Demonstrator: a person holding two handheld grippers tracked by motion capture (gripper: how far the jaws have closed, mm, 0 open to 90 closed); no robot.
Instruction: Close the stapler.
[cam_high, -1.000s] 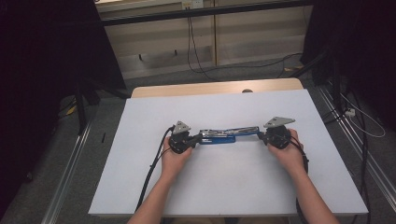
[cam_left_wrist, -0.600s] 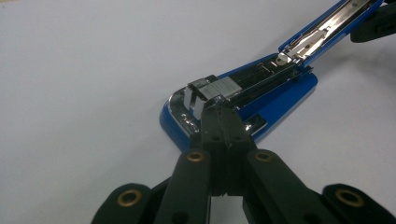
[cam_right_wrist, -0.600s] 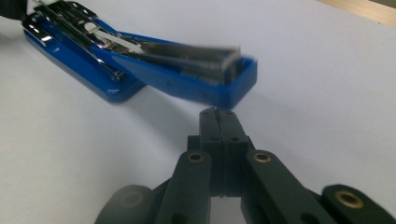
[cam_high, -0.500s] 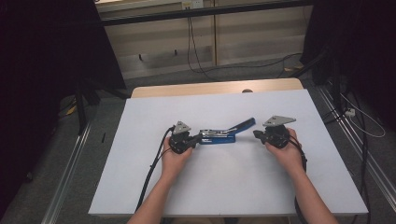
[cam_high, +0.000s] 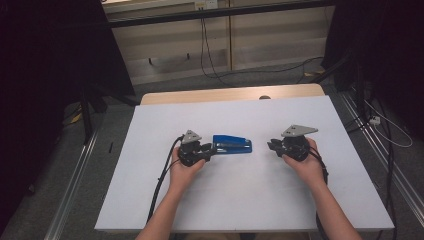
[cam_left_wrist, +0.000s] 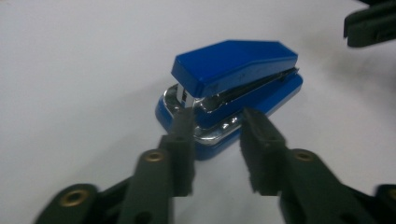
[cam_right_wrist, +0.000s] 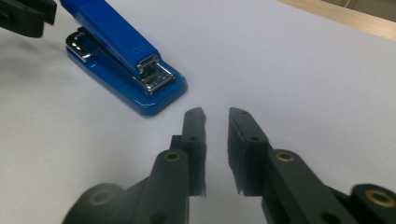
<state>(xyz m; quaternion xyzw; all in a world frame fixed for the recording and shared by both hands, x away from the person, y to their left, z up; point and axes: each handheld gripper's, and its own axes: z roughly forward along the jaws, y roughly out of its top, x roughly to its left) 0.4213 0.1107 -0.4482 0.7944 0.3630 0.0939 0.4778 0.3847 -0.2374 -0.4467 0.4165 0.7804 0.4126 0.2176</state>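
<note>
High view shows a blue plastic stapler with chrome metal parts (cam_high: 233, 145) lying closed and flat near the middle of the white tabletop (cam_high: 250, 200), well clear of every edge. Left gripper (cam_high: 196, 151) sits at the stapler's hinge end; in the left gripper view its jaws have just been opening and stand spread, tips just beside the stapler's rear, nothing pinched. Right gripper (cam_high: 273, 146) rests apart from the stapler's front end, its jaws also just opened to a narrow, empty gap.
</note>
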